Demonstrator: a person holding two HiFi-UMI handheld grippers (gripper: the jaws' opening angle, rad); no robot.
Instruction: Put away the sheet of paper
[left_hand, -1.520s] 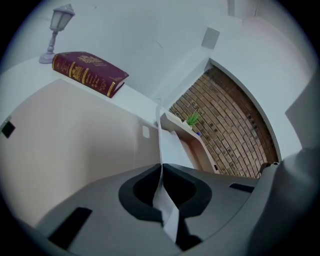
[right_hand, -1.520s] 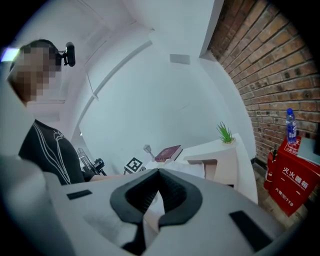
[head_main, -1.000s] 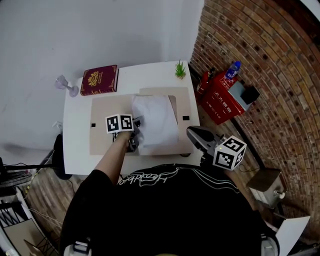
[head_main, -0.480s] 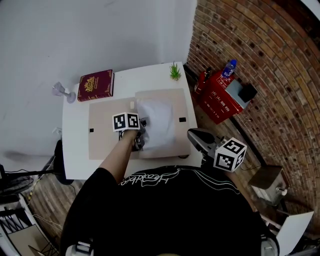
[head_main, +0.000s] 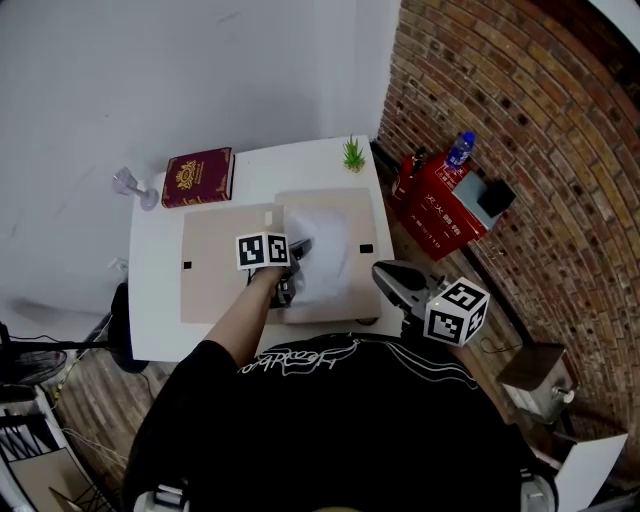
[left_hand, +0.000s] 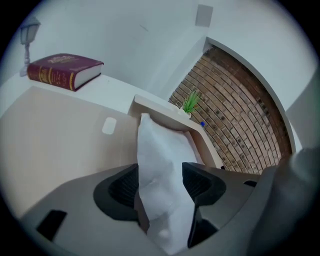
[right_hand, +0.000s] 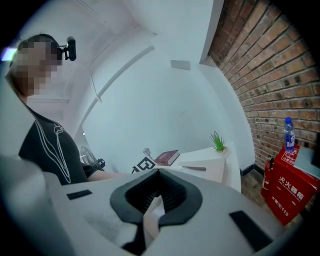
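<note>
Grey-bodied with black ribbed pads, the left gripper has its jaws partly closed on the sheet of paper, which fills the gap between them. The white sheet is creased at the grip and runs away from the jaws toward 12 o'clock. Its far end reaches the raised edge of a beige folder.

In the head view the left gripper is over the middle of the folder, which lies open on the white table. The sheet lies on the folder's right half, at 3 o'clock from the gripper.

The right gripper has its jaw tips together. A pale sliver shows in the slot behind them, and what it is cannot be told. In the head view this gripper is off the table's edge, at 4 o'clock from the sheet.

On the table, from the left gripper:
- maroon book at 11 o'clock;
- small plant at 1 o'clock;
- pale ornament at 10 o'clock, just beside the book.

A red box stands on the floor at 2 o'clock, against the brick wall, with a blue-capped bottle on it.
</note>
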